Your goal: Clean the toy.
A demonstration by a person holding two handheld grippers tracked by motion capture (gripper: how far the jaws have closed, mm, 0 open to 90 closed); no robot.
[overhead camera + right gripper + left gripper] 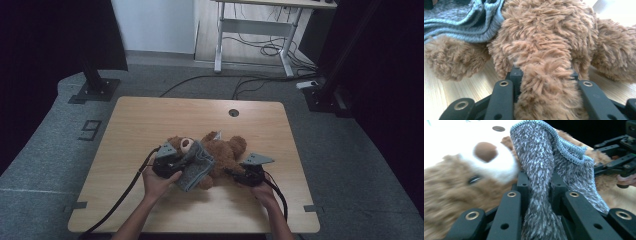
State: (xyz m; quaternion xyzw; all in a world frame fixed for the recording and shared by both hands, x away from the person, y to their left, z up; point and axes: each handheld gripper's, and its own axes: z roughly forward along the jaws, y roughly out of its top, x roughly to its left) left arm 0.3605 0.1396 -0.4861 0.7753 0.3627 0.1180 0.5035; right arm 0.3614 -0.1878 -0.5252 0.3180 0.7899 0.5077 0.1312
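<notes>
Room: grey carpeted floor with a taped figure nine, a white-framed desk beyond, loose cables beneath it.
Table: pale wooden table with rounded corners and a round cable hole close to its far edge.
Teddy bear: brown plush teddy bear lies on its back around the middle of the table, slightly nearer the near edge, head toward the left edge, legs toward the right.
Garment: grey knitted garment with a light blue ribbed hem lies over the bear's chest and hangs toward the near edge.
Left gripper: left gripper is just beside the bear's head; in the left gripper view its jaws are pressed together on a bunched fold of the garment, with the bear's white muzzle and brown nose just to the left.
Right gripper: right gripper is at the bear's lower body; in the right gripper view its jaws pinch a furry brown limb of the bear, closed tight on the plush.
Hands: person's left hand and right hand come in from the near edge, each wrapped around its gripper.
</notes>
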